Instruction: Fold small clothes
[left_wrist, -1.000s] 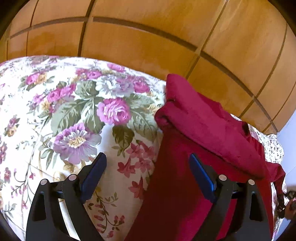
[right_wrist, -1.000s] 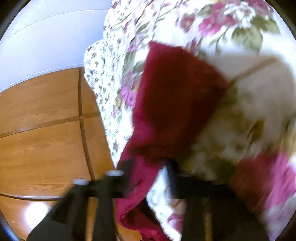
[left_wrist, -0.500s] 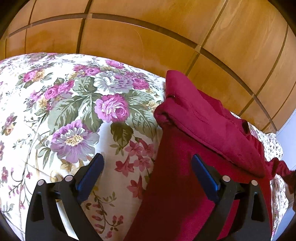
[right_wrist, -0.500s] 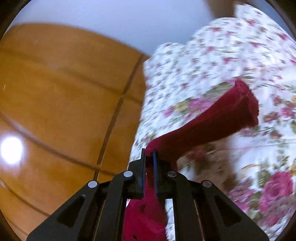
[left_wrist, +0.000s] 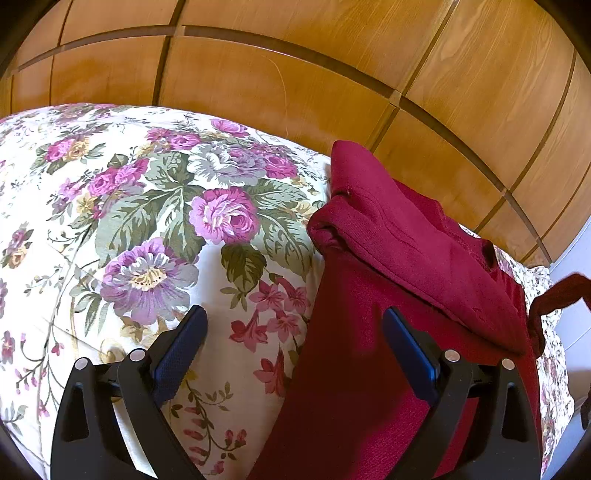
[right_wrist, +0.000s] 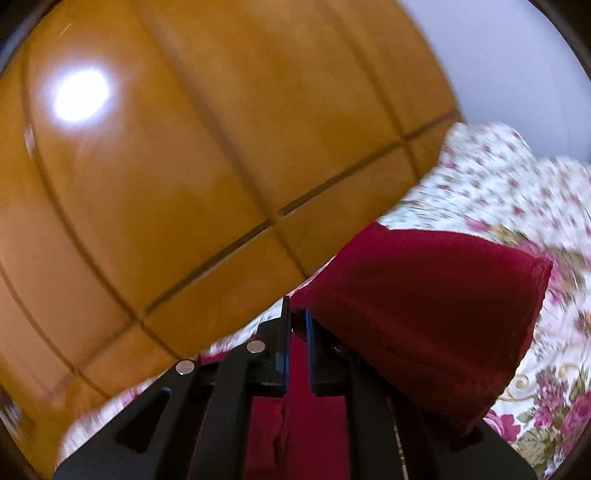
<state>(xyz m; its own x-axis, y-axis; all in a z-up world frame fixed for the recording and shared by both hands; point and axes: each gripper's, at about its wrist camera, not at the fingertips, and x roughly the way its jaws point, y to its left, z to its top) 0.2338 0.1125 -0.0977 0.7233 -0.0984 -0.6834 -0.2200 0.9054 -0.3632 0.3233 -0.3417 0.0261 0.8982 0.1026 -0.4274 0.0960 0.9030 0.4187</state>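
A dark red garment (left_wrist: 373, 325) lies on the flowered bedcover (left_wrist: 155, 236), its top part folded over into a thick flap. My left gripper (left_wrist: 291, 325) hovers open above its left edge; the right finger is over the red cloth, the left finger over the bedcover. At the right edge of the left wrist view, a strip of the red cloth (left_wrist: 557, 291) is lifted off the bed. My right gripper (right_wrist: 297, 317) is shut on the garment (right_wrist: 436, 321), pinching an edge; the cloth hangs from it to the right and below the fingers.
A wooden panelled headboard (left_wrist: 332, 74) rises right behind the bed and fills the upper left of the right wrist view (right_wrist: 184, 177). A pale wall (right_wrist: 517, 66) shows at the upper right. The bedcover (right_wrist: 517, 192) spreads behind the lifted cloth.
My right gripper has risen and rolled with the red cloth pinched, pulling an end up off the bed. The left gripper stays where it was, open.
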